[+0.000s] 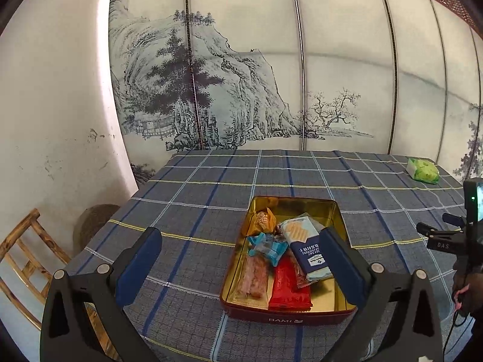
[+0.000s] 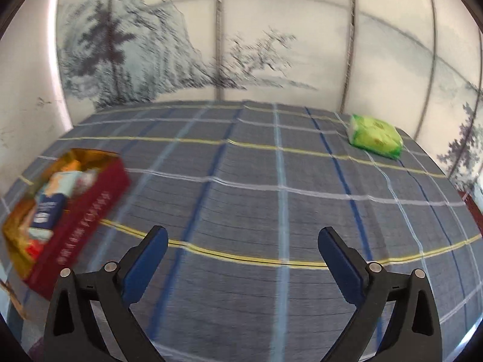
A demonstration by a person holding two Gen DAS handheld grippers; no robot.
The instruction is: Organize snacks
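Note:
A red tin with a gold inside (image 1: 329, 297) sits on the plaid tablecloth. It holds several snacks: a blue cracker pack (image 1: 308, 250), a red packet (image 1: 289, 289), a clear-wrapped bar (image 1: 253, 280) and an orange sweet (image 1: 262, 220). My left gripper (image 1: 241, 241) is open and empty, above the tin's near end. A green snack pack (image 2: 375, 135) lies at the far right of the table; it also shows in the left wrist view (image 1: 422, 170). My right gripper (image 2: 243, 241) is open and empty, short of the green pack. The tin (image 2: 78, 217) lies to its left.
A painted folding screen (image 1: 271, 75) stands behind the table. A wooden chair (image 1: 27, 259) and a round stool (image 1: 93, 220) stand at the table's left. The right hand-held gripper's body (image 1: 459, 235) shows at the right edge. The tablecloth (image 2: 271, 199) spreads between tin and green pack.

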